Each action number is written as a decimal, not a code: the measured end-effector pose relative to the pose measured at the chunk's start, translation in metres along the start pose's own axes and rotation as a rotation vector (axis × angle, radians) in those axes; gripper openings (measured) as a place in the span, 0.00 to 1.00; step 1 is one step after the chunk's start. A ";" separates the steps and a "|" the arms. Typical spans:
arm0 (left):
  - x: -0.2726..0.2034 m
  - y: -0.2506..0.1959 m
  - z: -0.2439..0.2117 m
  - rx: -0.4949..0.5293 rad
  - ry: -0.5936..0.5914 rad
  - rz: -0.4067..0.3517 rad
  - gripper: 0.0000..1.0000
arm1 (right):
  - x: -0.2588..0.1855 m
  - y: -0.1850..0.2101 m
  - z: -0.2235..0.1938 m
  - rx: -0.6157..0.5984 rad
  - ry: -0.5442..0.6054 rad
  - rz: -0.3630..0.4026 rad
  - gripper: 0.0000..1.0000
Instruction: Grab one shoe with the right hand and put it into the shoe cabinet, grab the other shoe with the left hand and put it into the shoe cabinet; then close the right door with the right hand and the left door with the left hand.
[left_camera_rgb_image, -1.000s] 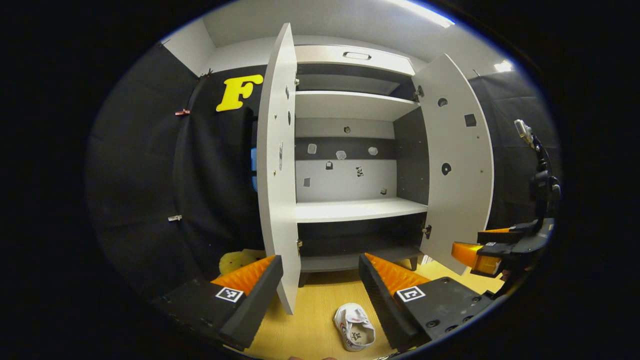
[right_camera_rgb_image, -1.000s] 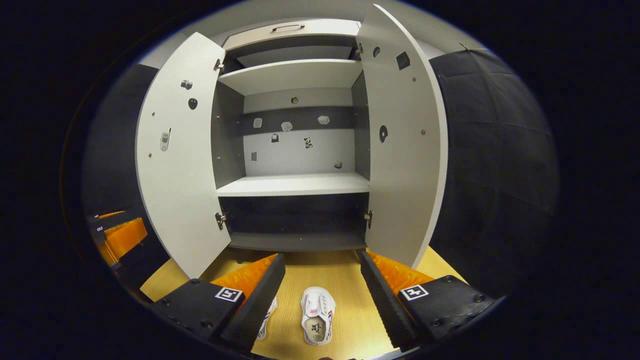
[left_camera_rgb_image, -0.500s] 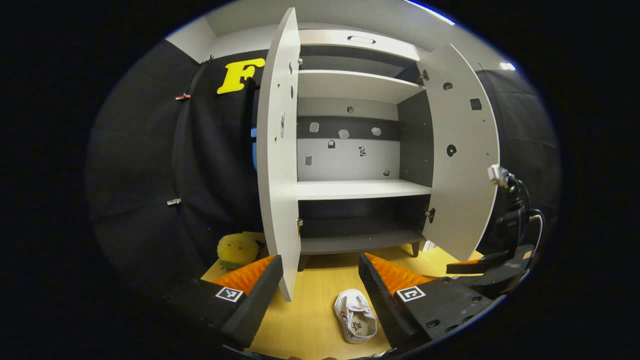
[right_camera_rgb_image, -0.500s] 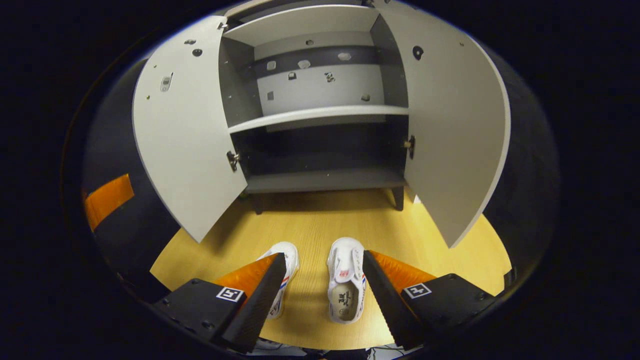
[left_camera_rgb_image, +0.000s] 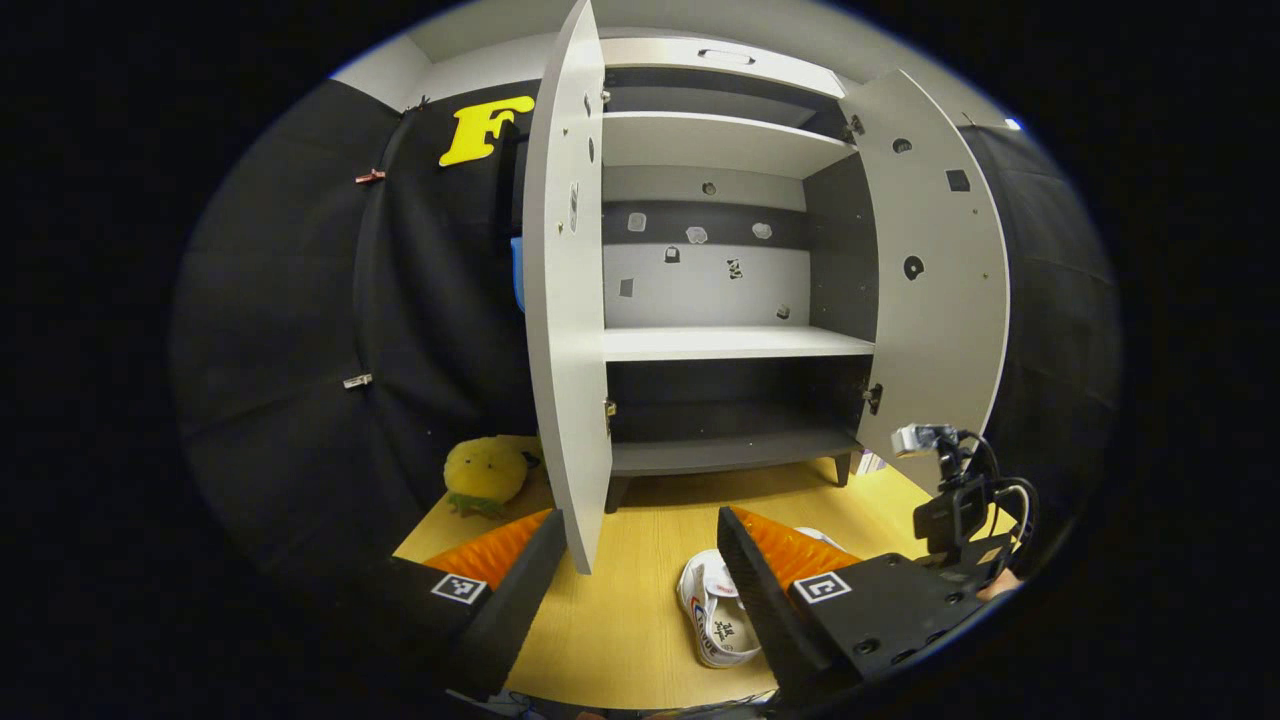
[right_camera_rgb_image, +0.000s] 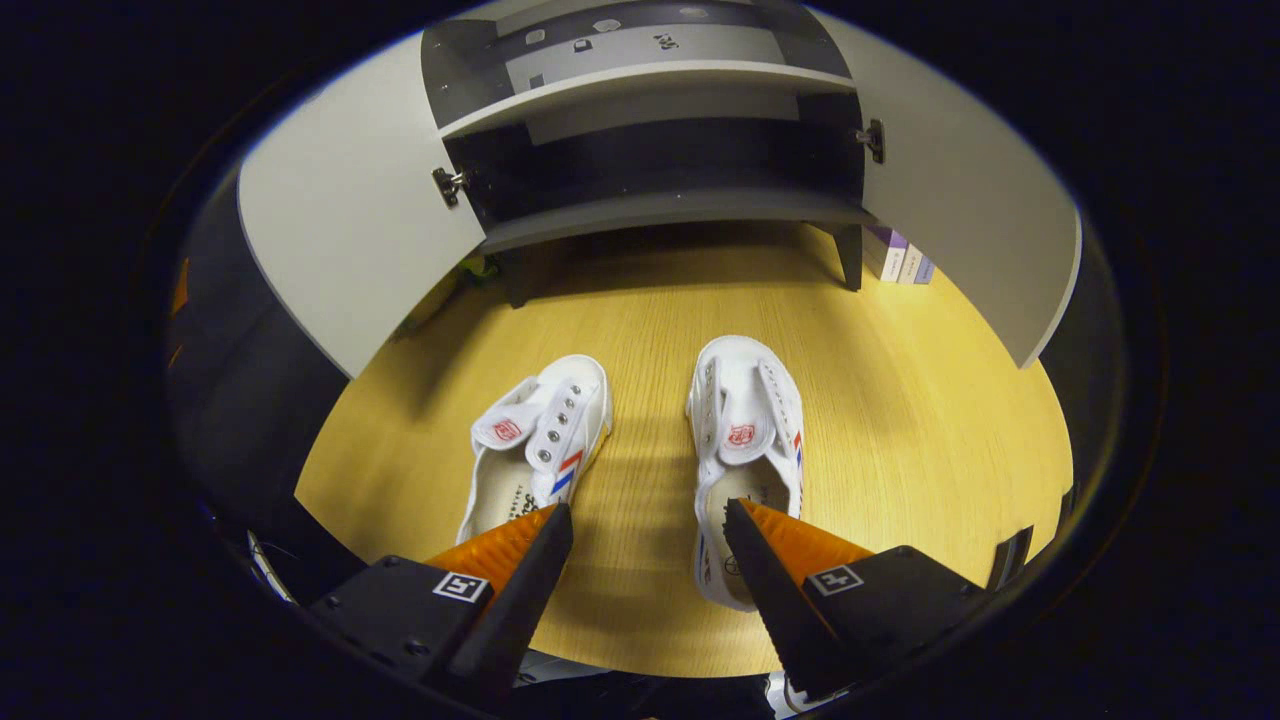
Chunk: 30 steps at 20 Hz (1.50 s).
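Two white shoes on floor; two cabinet doors ajar; both grippers wide

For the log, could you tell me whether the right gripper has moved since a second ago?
Yes. The right gripper has dropped toward the shoes, and the cabinet has slid up its view.

No wording can be read: the red tongue patches on the left shoe and the right shoe are too small to make out, as is the dark print on the insole of the right shoe.
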<state>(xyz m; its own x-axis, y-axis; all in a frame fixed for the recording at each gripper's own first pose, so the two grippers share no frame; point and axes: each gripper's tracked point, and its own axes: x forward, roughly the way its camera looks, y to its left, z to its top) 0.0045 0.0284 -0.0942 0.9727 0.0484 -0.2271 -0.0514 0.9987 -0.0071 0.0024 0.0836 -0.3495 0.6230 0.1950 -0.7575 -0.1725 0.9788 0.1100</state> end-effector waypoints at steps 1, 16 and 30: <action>-0.001 0.000 -0.003 -0.007 0.006 -0.004 0.95 | 0.005 -0.002 -0.004 0.000 0.003 -0.008 0.99; -0.002 0.005 -0.036 -0.032 0.089 0.014 0.95 | 0.087 -0.044 0.032 0.016 -0.141 -0.230 0.43; -0.001 -0.016 -0.043 -0.023 0.109 -0.011 0.95 | 0.084 -0.036 0.034 0.007 -0.098 -0.081 0.05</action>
<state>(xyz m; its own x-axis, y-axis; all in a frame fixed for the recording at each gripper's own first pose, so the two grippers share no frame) -0.0054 0.0114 -0.1355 0.9428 0.0342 -0.3317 -0.0475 0.9984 -0.0321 0.0864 0.0670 -0.3950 0.7063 0.1199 -0.6977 -0.1133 0.9920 0.0558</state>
